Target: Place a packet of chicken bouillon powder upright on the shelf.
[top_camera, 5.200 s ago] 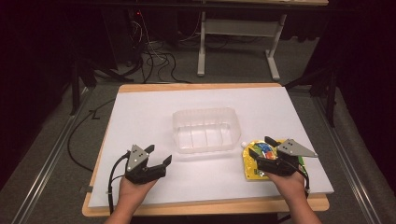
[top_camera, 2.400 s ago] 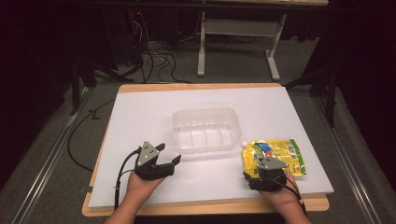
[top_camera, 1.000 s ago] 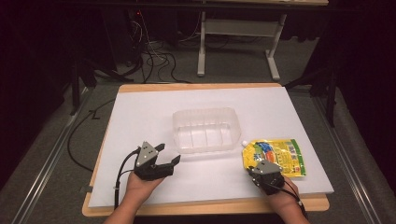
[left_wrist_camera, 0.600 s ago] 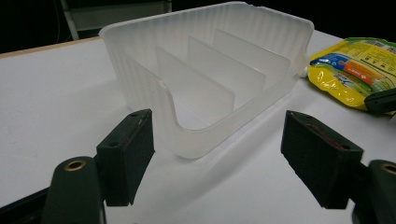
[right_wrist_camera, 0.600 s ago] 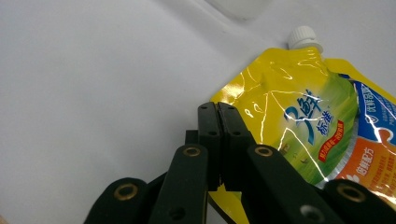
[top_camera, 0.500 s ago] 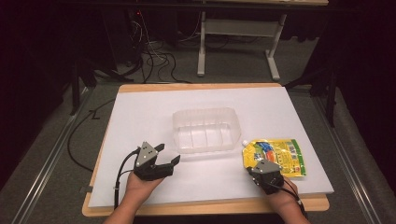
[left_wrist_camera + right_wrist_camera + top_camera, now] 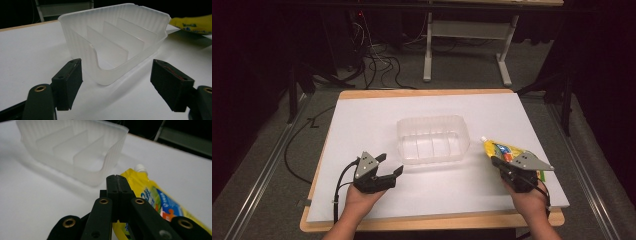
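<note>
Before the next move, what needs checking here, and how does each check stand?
1. Right gripper shut on the yellow pouch: ok.
2. White cap on the pouch's spout: ok.
3. Clear tray upright, its compartments empty: ok.
4. Left gripper open and apart from the tray: ok.
5. Grip deep enough on the pouch's edge to hold: cannot tell.

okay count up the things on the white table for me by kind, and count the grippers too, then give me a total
Clear plastic container with dividers: 1
Yellow spouted pouch: 1
Hand-held grippers: 2, the left gripper and the right gripper
Total: 4
</note>
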`<state>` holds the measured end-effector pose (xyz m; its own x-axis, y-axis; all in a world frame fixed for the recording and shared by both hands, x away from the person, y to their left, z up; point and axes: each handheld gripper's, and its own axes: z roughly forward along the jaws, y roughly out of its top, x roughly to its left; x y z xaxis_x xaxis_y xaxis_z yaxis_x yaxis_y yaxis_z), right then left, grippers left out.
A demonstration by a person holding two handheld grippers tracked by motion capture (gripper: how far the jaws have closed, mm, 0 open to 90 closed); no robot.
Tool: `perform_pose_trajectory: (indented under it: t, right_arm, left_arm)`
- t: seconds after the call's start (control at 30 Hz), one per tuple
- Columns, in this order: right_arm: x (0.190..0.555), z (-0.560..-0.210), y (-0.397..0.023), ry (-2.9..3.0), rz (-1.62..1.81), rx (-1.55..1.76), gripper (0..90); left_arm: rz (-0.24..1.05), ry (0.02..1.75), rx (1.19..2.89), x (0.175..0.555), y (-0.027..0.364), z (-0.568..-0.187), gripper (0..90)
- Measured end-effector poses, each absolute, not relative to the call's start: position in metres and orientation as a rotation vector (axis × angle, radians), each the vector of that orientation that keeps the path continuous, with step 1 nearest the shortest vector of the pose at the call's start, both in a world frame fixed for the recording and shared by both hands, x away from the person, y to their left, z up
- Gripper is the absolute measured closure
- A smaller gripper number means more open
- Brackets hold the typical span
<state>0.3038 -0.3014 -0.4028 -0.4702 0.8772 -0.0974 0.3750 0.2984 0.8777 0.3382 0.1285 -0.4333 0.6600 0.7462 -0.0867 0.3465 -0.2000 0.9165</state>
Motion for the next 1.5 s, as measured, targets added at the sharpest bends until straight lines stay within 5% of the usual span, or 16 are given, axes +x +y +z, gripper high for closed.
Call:
perform_pose_trajectory:
  t: [0.37, 0.67, 0.93, 1.5]
  right_arm:
    - [0.324, -0.337, -0.34, 1.731, 1.222, 1.093, 90.0]
    - [0.343, -0.319, -0.355, 1.601, 1.292, 1.144, 90.0]
    - [0.353, -0.328, -0.351, 1.575, 1.327, 1.161, 90.0]
    - [0.294, -0.359, -0.372, 1.52, 1.383, 1.138, 90.0]
  left_arm:
    - [0.457, 0.893, 1.789, 0.341, 0.13, -0.434, 26.3]
    - [0.463, 0.899, 1.786, 0.341, 0.134, -0.433, 26.3]
    - [0.469, 0.901, 1.776, 0.34, 0.138, -0.432, 26.4]
    - [0.468, 0.908, 1.786, 0.341, 0.137, -0.435, 26.4]
